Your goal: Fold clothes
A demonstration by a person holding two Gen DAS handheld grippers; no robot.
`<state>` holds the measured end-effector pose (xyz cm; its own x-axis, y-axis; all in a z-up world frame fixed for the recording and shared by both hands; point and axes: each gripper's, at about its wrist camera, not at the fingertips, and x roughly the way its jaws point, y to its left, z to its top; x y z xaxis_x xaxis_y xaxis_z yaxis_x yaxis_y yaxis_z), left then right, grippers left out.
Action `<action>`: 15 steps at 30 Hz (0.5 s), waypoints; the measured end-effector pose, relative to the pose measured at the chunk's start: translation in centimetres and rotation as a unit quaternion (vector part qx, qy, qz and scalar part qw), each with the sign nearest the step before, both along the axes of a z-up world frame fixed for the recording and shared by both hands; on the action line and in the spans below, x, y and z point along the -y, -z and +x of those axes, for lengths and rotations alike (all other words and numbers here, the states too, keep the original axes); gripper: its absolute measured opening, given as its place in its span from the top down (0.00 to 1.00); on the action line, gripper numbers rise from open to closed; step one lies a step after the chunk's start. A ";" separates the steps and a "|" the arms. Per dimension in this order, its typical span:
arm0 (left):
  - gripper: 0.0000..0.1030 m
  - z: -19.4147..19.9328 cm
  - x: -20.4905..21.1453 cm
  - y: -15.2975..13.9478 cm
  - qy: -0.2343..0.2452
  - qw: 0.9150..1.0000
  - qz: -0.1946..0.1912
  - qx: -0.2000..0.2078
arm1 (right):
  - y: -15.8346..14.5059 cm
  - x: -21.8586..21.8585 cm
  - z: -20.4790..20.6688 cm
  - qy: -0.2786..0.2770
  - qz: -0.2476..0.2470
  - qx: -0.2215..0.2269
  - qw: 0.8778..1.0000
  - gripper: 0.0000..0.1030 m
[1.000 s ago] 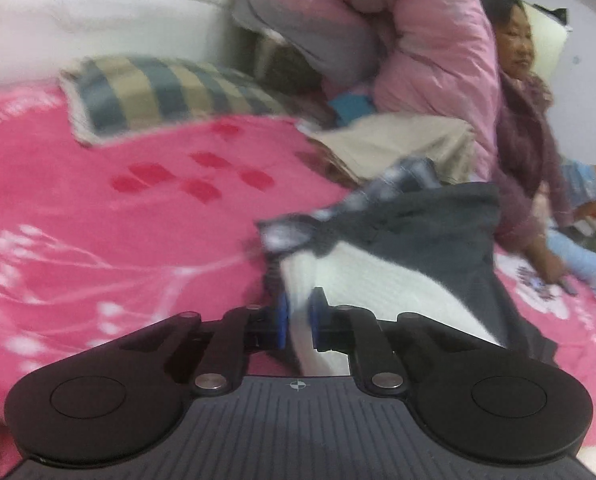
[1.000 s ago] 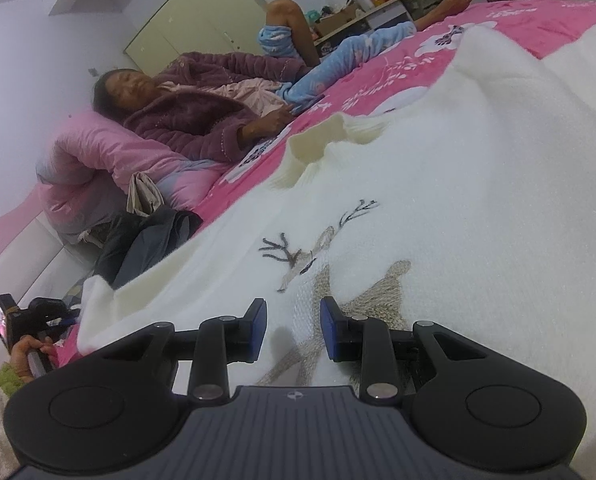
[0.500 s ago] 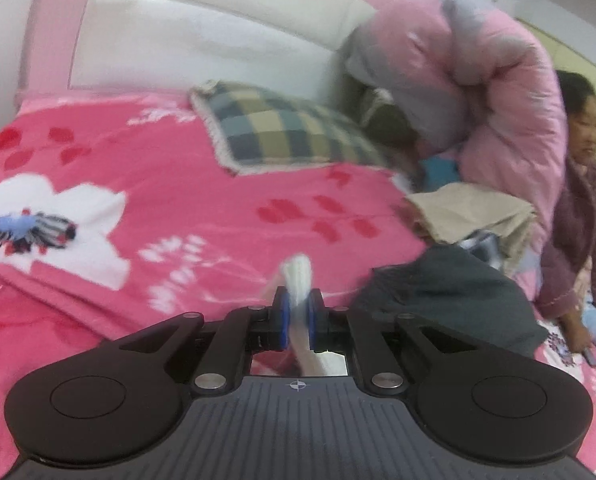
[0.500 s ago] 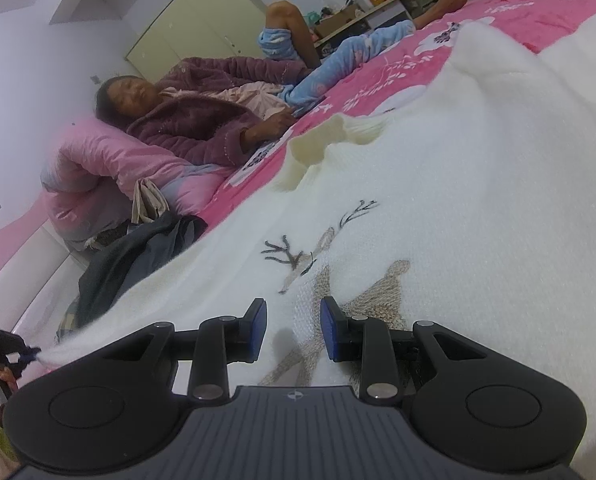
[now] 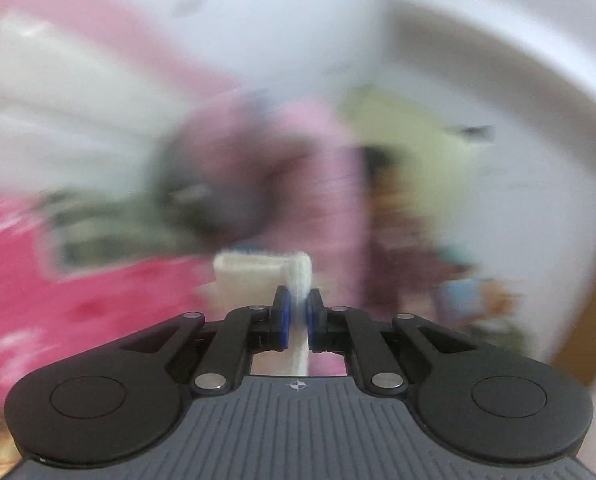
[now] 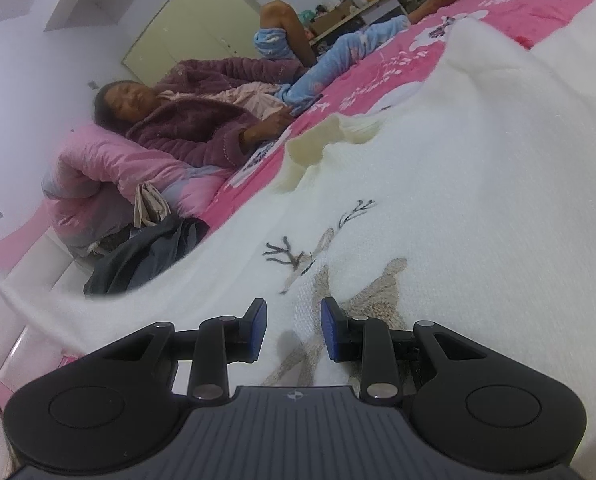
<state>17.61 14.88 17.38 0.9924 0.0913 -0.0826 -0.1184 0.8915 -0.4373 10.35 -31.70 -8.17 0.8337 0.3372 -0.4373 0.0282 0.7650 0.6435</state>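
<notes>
The left tool [image 5: 296, 312] is clamped on a cuff of the white knitted sweater with a deer motif [image 6: 457, 220] and has swung up from the pink flowered bedspread [image 6: 381, 80], so its view is now a blur of wall and pink quilt where a second ago it showed the bed. The right tool [image 6: 294, 330] hovers half open and empty over the deer pattern, unmoved. Judging by this, a sleeve is being carried over the sweater's body, which lies spread on the bed, for a first fold.

White knit sweater [image 6: 457, 200], deer motif, spread on bed; edge lifted.
</notes>
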 end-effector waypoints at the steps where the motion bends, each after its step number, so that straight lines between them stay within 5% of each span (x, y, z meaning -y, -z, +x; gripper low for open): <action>1: 0.94 -0.1 2.7 -1.6 0.042 0.999 0.007 0.016 | -0.3 0.1 -0.6 0.007 0.000 -0.001 1.000 0.65; 3: 0.94 -0.1 8.1 -4.0 0.129 0.991 0.013 0.031 | -1.0 0.6 -2.7 0.017 0.004 0.008 1.000 0.58; 5: 0.91 0.1 13.6 -5.1 0.227 0.973 0.033 0.023 | -1.7 1.1 -5.0 0.027 0.004 0.017 0.999 0.51; 9: 0.45 0.0 23.3 -1.5 0.386 0.916 0.096 -0.060 | -1.6 2.8 -10.0 0.064 0.011 0.009 0.998 0.45; 15: 0.44 -0.3 24.1 7.4 0.416 0.888 0.094 -0.172 | -1.2 4.5 -14.5 0.090 0.033 -0.001 0.995 0.45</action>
<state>17.30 -9.23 9.99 0.6416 -0.6176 -0.4548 0.5180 0.7862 -0.3370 -4.14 -36.23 -6.99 0.8825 0.2098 -0.4209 0.1626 0.7037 0.6916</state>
